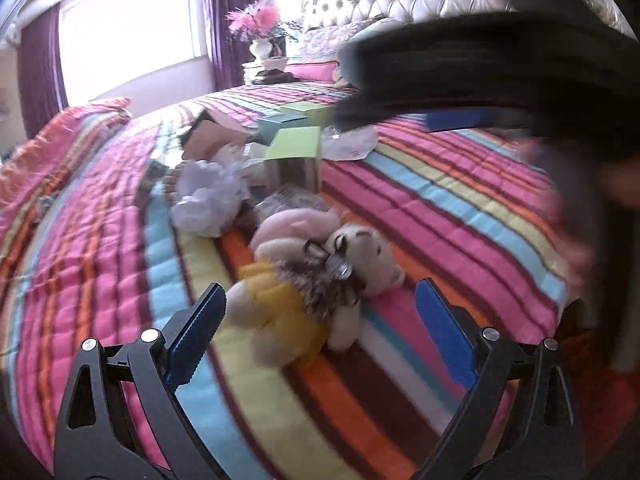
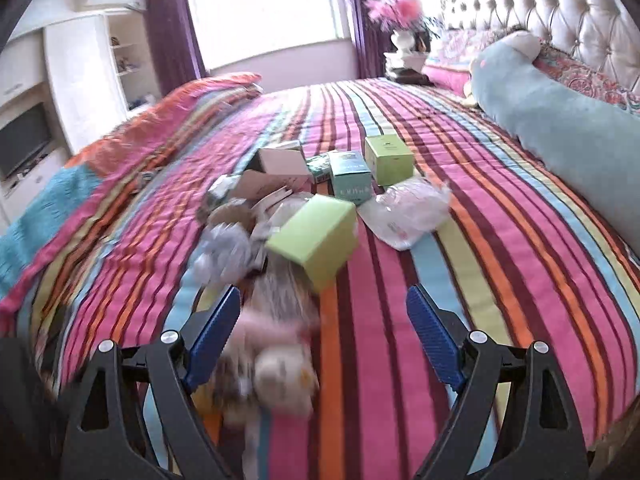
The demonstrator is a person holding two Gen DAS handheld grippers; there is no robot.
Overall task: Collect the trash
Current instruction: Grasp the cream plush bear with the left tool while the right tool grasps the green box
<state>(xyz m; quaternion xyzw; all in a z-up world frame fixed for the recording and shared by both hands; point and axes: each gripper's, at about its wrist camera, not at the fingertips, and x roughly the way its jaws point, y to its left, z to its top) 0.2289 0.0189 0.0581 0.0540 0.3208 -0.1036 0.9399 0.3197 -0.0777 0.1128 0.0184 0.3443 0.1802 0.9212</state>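
A wide bed is covered by a striped quilt (image 2: 500,216) in pink, orange, blue and yellow; the trash is gathered in a loose heap near the middle of it. In the right wrist view a light green box (image 2: 316,236) is seen tilted at the near edge of the heap, blurred, with crumpled white paper (image 2: 224,252) just beside it to the left; behind it stand a teal box (image 2: 350,180) and a second green box (image 2: 389,160), and an open pink carton (image 2: 280,160) lies to their left; a clear plastic bag (image 2: 408,212) is spread flat to the right of the boxes. Nearer the cameras plush toys are piled; a pale teddy bear (image 1: 360,256) with a ribbon and a yellow garment is shown clearly in the left wrist view. A long blue bolster (image 2: 552,120) lies along the tufted headboard (image 2: 560,12); a white vase of pink flowers (image 2: 400,12) stands by the window.

The left gripper (image 1: 318,330) is held spread wide above the toys, nothing being pinched; the right gripper (image 2: 324,332) is likewise spread, nothing being pressed by its blue pads (image 2: 434,340), with the blurred toys seen below the gap. A dark blurred shape is seen at the upper right of the left view; what it is cannot be told.
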